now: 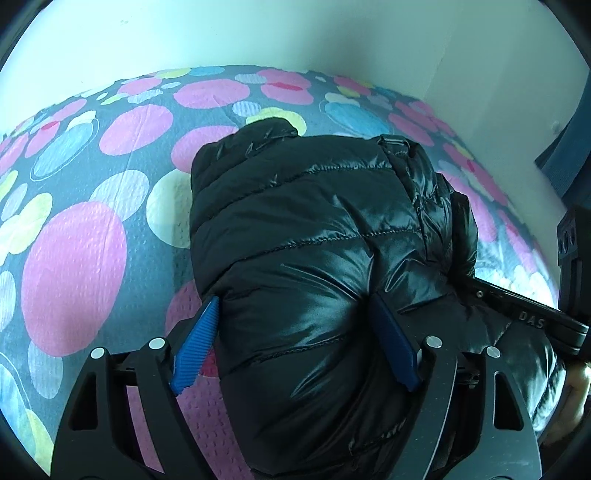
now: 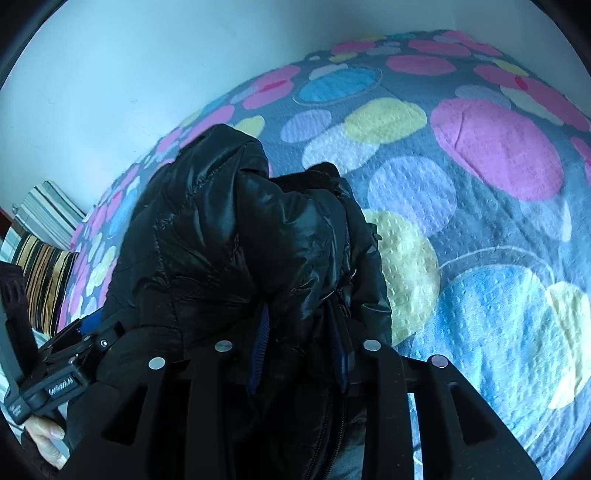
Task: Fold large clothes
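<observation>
Lying bunched on the bed, one black quilted puffer jacket sits on a bedspread printed with pink, blue, yellow and white circles. One garment only; two tongs at work on it.

Left tongs: blue pads set wide apart, straddling a thick puffed fold of the jacket. Left pad at the fold's edge, right pad pressed into the shiny fabric. Wide stance, and the bulk of the jacket fills the gap; I count this as a hold on the fold.

Right tongs: pads much closer together, dark jacket cloth packed between them near the zip. Whether they pinch or merely sit in the cloth I cannot tell; that area is dark.

Each pair of tongs shows at the edge of the other's view, close alongside. One hand grips the left handle.

Plain pale wall behind the bed. One striped cushion at the bed's far end.
</observation>
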Available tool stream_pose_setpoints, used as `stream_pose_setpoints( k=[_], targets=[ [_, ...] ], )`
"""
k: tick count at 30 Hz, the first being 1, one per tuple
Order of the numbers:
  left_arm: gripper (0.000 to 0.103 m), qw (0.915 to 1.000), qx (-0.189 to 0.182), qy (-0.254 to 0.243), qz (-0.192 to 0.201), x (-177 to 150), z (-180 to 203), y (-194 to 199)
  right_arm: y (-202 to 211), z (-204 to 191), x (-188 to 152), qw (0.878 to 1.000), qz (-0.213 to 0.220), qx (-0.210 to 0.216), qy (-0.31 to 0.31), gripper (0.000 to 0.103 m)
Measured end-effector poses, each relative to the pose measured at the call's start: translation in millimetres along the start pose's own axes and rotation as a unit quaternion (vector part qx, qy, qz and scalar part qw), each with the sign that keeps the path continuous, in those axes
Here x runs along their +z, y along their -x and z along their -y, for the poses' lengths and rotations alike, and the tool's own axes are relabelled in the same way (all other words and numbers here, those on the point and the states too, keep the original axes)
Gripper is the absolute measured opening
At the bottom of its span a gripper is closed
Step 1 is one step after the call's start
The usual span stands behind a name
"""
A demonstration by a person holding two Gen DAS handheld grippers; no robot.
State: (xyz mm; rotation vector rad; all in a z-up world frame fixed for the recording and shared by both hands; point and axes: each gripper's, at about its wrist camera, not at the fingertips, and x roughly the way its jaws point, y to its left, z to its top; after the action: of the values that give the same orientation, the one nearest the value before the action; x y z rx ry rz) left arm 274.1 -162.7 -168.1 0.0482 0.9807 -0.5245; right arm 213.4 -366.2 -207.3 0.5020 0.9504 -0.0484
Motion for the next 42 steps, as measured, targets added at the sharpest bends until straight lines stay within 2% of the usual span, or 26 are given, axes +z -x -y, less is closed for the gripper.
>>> stream_pose_setpoints(
  k=[5, 8, 11, 14, 17, 19, 22, 24, 27, 36, 39, 42],
  targets=[
    [0.082, 0.9996, 0.011, -0.002, 0.026, 6.8, -11.7, 25.0, 30.1, -8.8, 8.7, 1.000, -0.004, 0.003, 0.010, 0.041],
    [0.082, 0.9988, 0.010, 0.020, 0.044, 17.6, -29.5, 31.0, 60.8, -18.8, 22.5, 0.999, 0.033, -0.016, 0.025, 0.041],
    [0.080, 0.9981, 0.004, 0.049, 0.038, 34.7, -46.0, 20.4, 71.4, -33.4, 47.6, 0.998, 0.052, 0.008, 0.038, 0.041],
    [0.079, 0.9989, 0.015, 0.033, 0.031, 44.3, -43.7, 3.1, 55.7, -50.5, 71.5, 0.996, 0.049, 0.022, 0.071, 0.037],
    [0.079, 0.9994, 0.018, 0.024, 0.014, 46.0, -38.9, -13.3, 20.8, -55.7, 84.2, 0.995, 0.006, 0.016, 0.095, 0.034],
    [0.080, 0.9995, 0.004, 0.032, 0.002, 46.1, -39.2, -22.0, -8.6, -44.4, 83.0, 0.994, -0.037, -0.025, 0.095, 0.032],
    [0.080, 0.9990, -0.006, 0.039, -0.020, 45.1, -35.0, -38.0, -33.8, -22.8, 72.3, 0.995, -0.072, -0.024, 0.072, 0.032],
    [0.080, 0.9993, 0.008, 0.029, -0.024, 42.5, -27.7, -45.7, -44.3, -8.0, 64.8, 0.995, -0.077, -0.016, 0.058, 0.031],
    [0.080, 0.9993, 0.031, 0.004, -0.019, 40.4, -17.5, -52.8, -51.3, 2.9, 54.9, 0.997, -0.068, -0.005, 0.046, 0.030],
    [0.080, 0.9996, 0.016, 0.020, -0.005, 40.4, -27.2, -29.9, -35.3, -9.5, 51.2, 0.998, -0.030, -0.015, 0.060, 0.032],
    [0.079, 0.9991, 0.021, 0.036, 0.010, 36.1, -31.2, -8.2, -27.3, -11.1, 53.5, 0.998, -0.020, -0.009, 0.056, 0.033],
    [0.079, 0.9981, 0.020, 0.044, 0.038, 24.2, -34.6, 28.2, 4.4, -14.9, 55.4, 0.999, 0.006, -0.011, 0.032, 0.033]
  ],
)
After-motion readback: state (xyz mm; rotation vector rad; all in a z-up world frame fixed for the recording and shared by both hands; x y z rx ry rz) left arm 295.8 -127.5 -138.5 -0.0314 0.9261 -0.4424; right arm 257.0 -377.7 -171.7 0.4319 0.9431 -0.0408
